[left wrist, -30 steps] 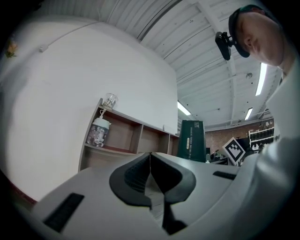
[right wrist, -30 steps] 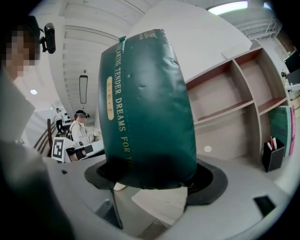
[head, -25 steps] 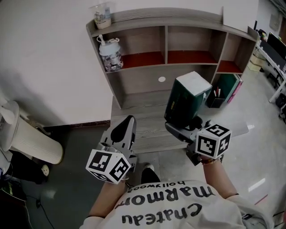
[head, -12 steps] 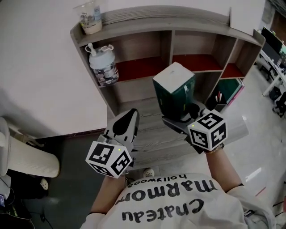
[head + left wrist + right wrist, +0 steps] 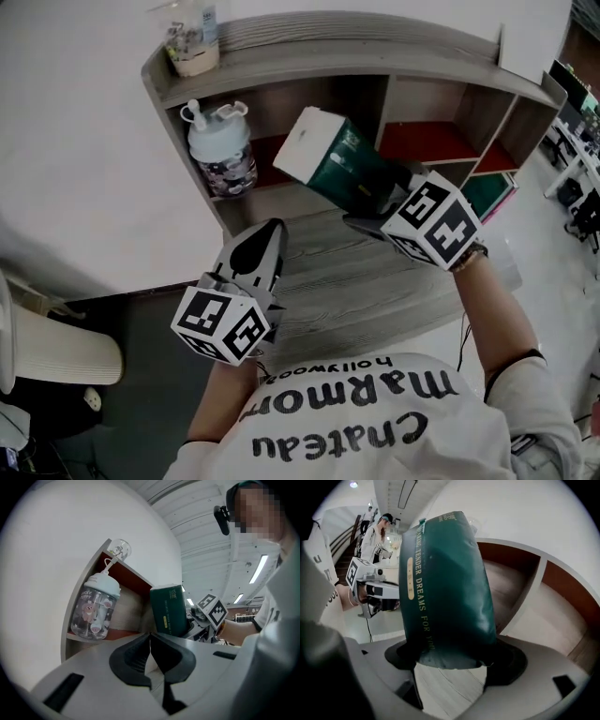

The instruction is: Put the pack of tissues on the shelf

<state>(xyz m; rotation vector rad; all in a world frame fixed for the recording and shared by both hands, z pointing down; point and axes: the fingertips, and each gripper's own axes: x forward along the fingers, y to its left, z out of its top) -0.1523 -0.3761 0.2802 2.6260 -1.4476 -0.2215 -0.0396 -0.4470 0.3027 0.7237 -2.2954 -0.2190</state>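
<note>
We are noting the right tool (image 5: 373, 195) clamping the lower end of the pack of tissues (image 5: 333, 159), a dark green pack with a white end. In the right gripper view the jaws are pressing on the pack's bottom from both sides, and gold lettering is running up its face (image 5: 440, 588). The pack is hanging in the air at the centre of the head view, tilted, with its white end pointing toward the upper left. It is sitting in front of the shelf (image 5: 356, 37), near the opening of the left compartment and apart from the boards. We cannot tell whether its tip is crossing the opening.

The left tool (image 5: 265, 246) is hovering at lower left over the grey wooden surface (image 5: 366, 281). Its jaws are meeting at the tips (image 5: 150, 637), with nothing between them.

A clear bottle (image 5: 220, 150) with a pale lid is standing upright in the left compartment, just left of the pack. A clear cup (image 5: 192, 37) is resting on the shelf's top board, upper left of the frame.
</note>
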